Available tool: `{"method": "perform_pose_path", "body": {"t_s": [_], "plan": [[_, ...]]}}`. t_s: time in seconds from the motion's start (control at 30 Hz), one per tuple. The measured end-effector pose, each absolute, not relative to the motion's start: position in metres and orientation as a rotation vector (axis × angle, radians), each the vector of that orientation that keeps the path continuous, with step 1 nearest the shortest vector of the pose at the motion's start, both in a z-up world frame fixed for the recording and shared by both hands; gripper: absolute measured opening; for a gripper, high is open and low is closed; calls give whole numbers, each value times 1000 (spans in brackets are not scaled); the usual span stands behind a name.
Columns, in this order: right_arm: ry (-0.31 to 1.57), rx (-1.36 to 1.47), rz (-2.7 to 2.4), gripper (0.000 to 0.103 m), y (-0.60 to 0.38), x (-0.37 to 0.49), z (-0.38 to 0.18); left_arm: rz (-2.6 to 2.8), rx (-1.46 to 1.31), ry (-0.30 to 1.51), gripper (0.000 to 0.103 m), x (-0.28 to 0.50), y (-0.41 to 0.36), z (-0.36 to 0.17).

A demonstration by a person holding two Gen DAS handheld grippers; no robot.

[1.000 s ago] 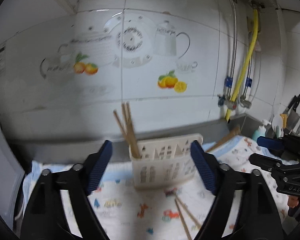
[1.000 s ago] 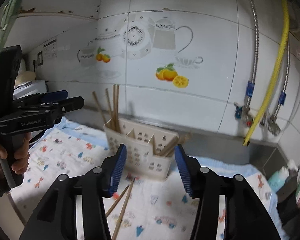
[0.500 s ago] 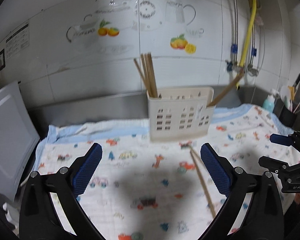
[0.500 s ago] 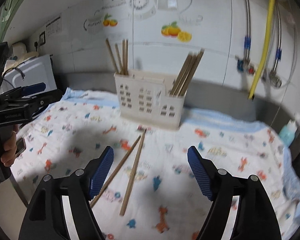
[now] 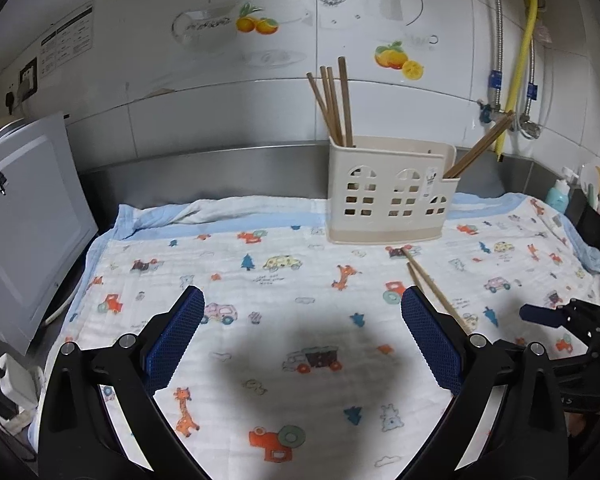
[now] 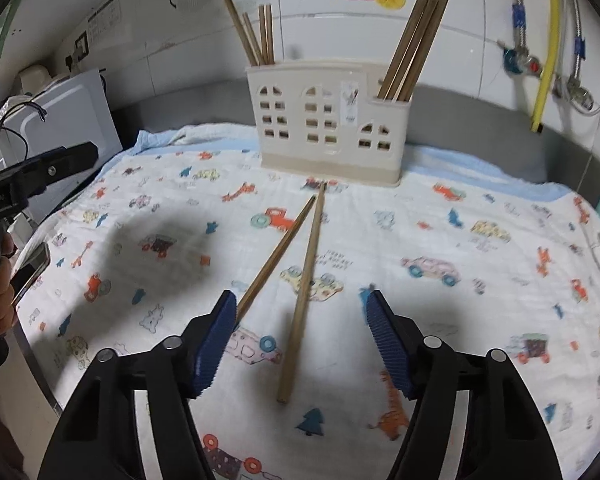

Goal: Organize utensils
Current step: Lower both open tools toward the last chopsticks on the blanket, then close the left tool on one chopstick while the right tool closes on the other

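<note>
A cream plastic utensil holder stands at the back of a printed cloth, with several wooden chopsticks upright in its left end and several in its right end. Two loose chopsticks lie on the cloth in front of it. My right gripper is open, low over the near ends of the loose pair. My left gripper is open and empty over bare cloth, left of the loose chopsticks.
The cloth covers a steel counter against a tiled wall. A white appliance stands at the left. Pipes and a yellow hose hang at the right, with a teal bottle and a dark utensil pot.
Both grippers have pulled back from the holder and tilted down toward the cloth. The right gripper has opened wider and now straddles the loose chopsticks' near ends.
</note>
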State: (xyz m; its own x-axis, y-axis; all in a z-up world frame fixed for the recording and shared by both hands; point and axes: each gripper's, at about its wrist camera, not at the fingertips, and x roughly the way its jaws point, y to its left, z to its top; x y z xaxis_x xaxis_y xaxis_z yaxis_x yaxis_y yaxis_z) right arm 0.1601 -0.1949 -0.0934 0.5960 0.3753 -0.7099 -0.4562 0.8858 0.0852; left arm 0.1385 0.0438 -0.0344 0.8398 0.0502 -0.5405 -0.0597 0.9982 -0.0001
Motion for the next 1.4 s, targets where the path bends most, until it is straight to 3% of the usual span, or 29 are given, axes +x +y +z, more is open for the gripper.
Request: {"method": "perform_pose_path", "body": {"t_s": [0.37, 0.53, 0.93, 1.4], "plan": [[871, -96, 499, 46, -180, 172, -115, 55, -63, 610, 98, 139, 51, -49], [905, -89, 495, 31, -178, 177, -122, 56, -63, 617, 98, 138, 51, -53], [931, -84, 459, 15, -176, 186, -130, 39, -61, 635, 98, 138, 46, -59], [919, -73, 442, 7, -185, 184, -126, -30, -35, 675, 98, 138, 19, -70]]}}
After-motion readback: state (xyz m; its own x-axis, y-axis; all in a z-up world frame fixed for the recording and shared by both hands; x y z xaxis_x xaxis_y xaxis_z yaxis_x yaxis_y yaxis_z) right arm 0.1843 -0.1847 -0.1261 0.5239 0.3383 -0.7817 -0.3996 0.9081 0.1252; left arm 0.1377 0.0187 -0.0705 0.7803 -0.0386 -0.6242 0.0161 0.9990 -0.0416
